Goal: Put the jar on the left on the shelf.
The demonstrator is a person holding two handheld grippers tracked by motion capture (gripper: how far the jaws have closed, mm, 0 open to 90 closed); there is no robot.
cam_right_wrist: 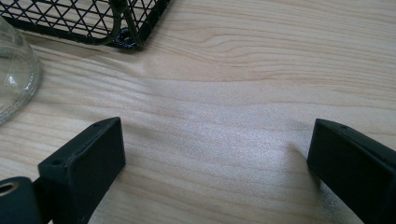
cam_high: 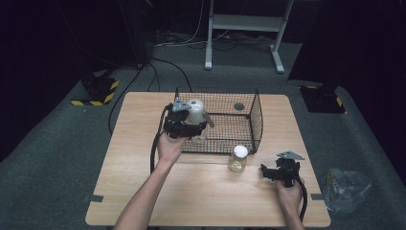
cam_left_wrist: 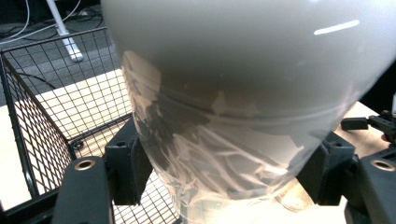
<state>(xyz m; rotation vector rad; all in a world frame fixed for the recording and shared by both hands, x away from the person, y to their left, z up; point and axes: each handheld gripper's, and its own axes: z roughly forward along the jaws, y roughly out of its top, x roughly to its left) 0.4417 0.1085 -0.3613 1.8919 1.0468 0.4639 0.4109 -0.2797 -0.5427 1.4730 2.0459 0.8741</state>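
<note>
Your left hand-held gripper [cam_high: 187, 125] sits at the near left corner of the black wire basket [cam_high: 252, 125] and pinches a clear jar with a white lid [cam_high: 195, 111]. In the left gripper view the jar [cam_left_wrist: 243, 107] is gripped between the two black jaws, one pad on each side of its glass body, with the white lid at the top of the picture and crumpled pale material visible through the glass. The jar is held over the basket's mesh floor [cam_left_wrist: 88, 116], just inside its near edge; you cannot tell whether it touches the mesh.

Your right hand-held gripper [cam_high: 273, 173] rests low over the wooden bench [cam_high: 143, 191] near its right front edge, its jaws spread wide with nothing between them. In the right gripper view the open jaws frame bare wood [cam_right_wrist: 224, 116], with the basket's corner [cam_right_wrist: 123, 37] ahead to the left.

A second jar with a white lid [cam_high: 238, 159] stands upright on the bench just in front of the basket's near wall, between your two hands and closer to the right one. Its glass base [cam_right_wrist: 14, 79] shows at the left edge of the right gripper view, apart from the jaws.

A small dark round object [cam_high: 239, 106] lies on the basket floor towards its far right.
</note>
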